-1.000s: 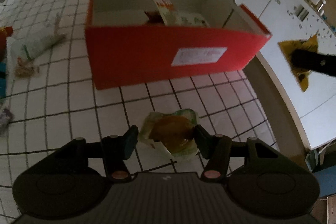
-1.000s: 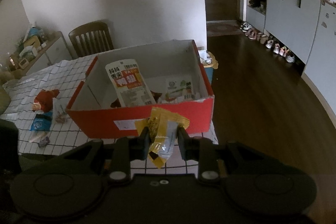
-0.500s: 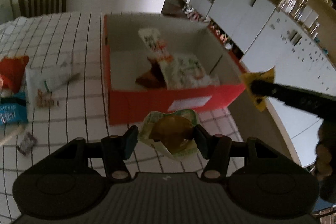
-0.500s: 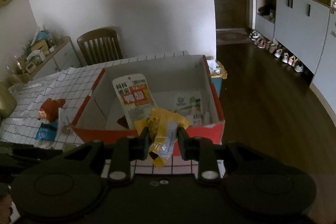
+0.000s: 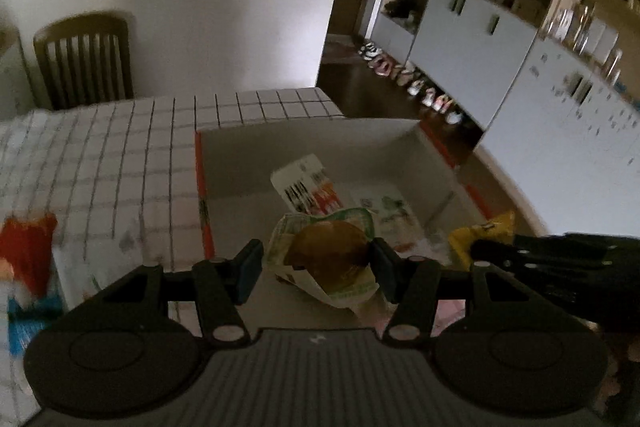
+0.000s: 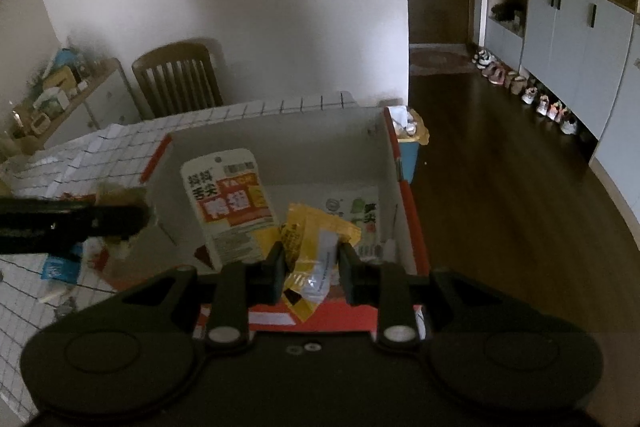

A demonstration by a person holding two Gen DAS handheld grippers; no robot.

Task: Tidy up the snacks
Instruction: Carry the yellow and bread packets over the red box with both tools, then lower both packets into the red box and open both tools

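From the left wrist camera I see my left gripper (image 5: 318, 265) carrying a green-and-white pastry packet (image 5: 330, 259), its 2 fingers (image 5: 250, 269) clamped against the wrapper's sides. The packet hangs over the near part of the red box (image 5: 202, 187), above its open white interior. At the right of this view my right gripper (image 5: 492, 251) reaches in with a yellow packet (image 5: 486, 231) at its tip.

On the right wrist camera the right gripper's fingers (image 6: 274, 269) are closed on that yellow packet (image 6: 316, 247), pinching a crumpled wrapper with a clear strip down the middle. It sits above the box's near wall (image 6: 344, 319), just over the inside edge. Inside the box a tall white snack bag (image 6: 228, 203) leans tilted against the left side, and a flat white-and-green pouch (image 6: 356, 211) lies on the floor beside it.

The box stands at the end of the worktop (image 5: 120, 147), which is covered in a checked cloth. To the left of the box, on the cloth, lie a red packet (image 5: 28, 251) and a blue one (image 5: 24, 327), both blurred. A wooden chair (image 6: 178, 79) stands behind the worktop.
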